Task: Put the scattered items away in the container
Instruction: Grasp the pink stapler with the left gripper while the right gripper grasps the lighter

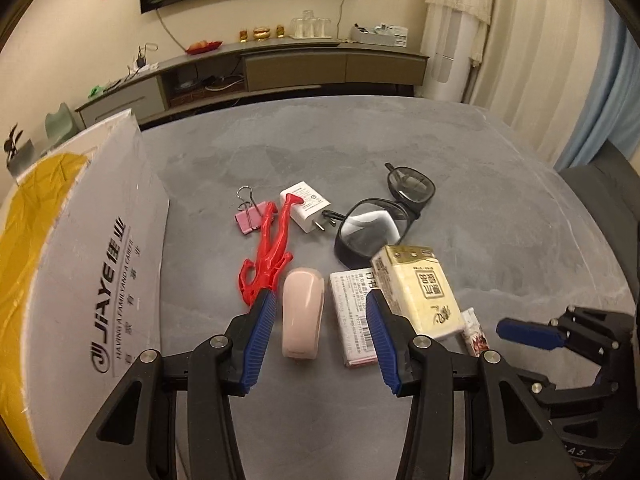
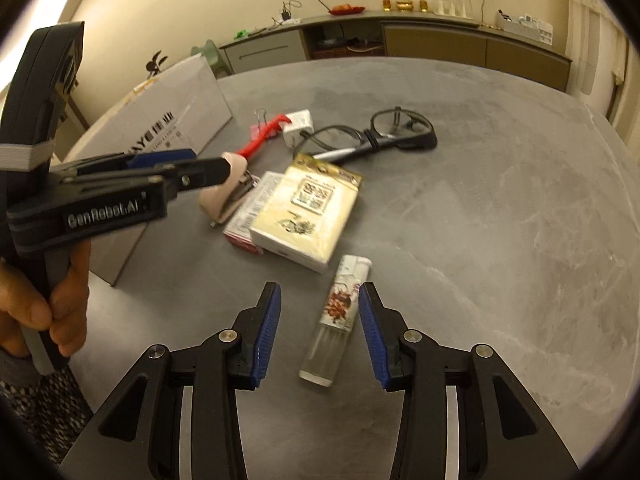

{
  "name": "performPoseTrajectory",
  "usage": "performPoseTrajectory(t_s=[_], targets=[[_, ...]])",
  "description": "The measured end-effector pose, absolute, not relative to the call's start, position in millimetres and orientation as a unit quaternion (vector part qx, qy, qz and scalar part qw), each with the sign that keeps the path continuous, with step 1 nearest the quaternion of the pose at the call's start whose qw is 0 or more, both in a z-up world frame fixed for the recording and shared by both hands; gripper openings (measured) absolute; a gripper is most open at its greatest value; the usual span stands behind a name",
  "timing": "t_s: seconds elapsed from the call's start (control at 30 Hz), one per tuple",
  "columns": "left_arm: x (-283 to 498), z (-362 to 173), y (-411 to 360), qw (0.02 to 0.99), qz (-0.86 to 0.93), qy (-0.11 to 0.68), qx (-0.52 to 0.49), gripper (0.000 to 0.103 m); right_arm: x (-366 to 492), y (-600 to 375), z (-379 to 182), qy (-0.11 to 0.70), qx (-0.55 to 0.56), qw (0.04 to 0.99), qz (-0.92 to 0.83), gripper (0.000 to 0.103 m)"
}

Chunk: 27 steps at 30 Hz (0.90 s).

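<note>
Stapler (image 1: pixel 302 312) lies between the spread left claw (image 1: pixel 320 336); lighter (image 2: pixel 336 320) between the spread right claw (image 2: pixel 319 334).

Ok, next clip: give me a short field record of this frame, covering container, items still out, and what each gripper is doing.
container: white cardboard box, on the table's left side
table: grey surface
items out: pink stapler, red plastic tool, pink binder clip, white charger, glasses, tissue pack, small red-edged box, lighter
left gripper: open, fingers either side of the stapler
right gripper: open, fingers either side of the lighter
held: nothing yet
</note>
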<state>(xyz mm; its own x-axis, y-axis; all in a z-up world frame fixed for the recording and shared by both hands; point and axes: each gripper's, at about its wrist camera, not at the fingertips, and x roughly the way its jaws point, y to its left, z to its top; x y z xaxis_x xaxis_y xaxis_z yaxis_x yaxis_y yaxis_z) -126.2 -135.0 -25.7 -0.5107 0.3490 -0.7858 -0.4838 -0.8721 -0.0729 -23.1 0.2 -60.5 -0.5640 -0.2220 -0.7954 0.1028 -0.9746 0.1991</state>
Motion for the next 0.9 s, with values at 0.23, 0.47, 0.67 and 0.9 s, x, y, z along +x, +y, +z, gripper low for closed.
performPoseTrajectory(t_s=[0.23,0.47,0.67,0.9], targets=[[-144,-52,-140,0.228,0.86,0.055,-0.452,0.049,-27,-1,-72,-0.049,0.466,0.083,-0.879,0.044],[-142,-59,-144,0.228,0.87,0.076,-0.43,0.037,-25,-11,-74,0.008,0.459,0.071,-0.885,0.037],[-133,-57,-155,0.24,0.866,0.062,-0.435,0.032,-22,-13,-73,0.029,0.456,0.067,-0.887,0.032],[-125,-49,-159,0.267,0.863,0.035,-0.427,0.033,-24,-13,-73,0.029,0.457,0.063,-0.887,0.037]])
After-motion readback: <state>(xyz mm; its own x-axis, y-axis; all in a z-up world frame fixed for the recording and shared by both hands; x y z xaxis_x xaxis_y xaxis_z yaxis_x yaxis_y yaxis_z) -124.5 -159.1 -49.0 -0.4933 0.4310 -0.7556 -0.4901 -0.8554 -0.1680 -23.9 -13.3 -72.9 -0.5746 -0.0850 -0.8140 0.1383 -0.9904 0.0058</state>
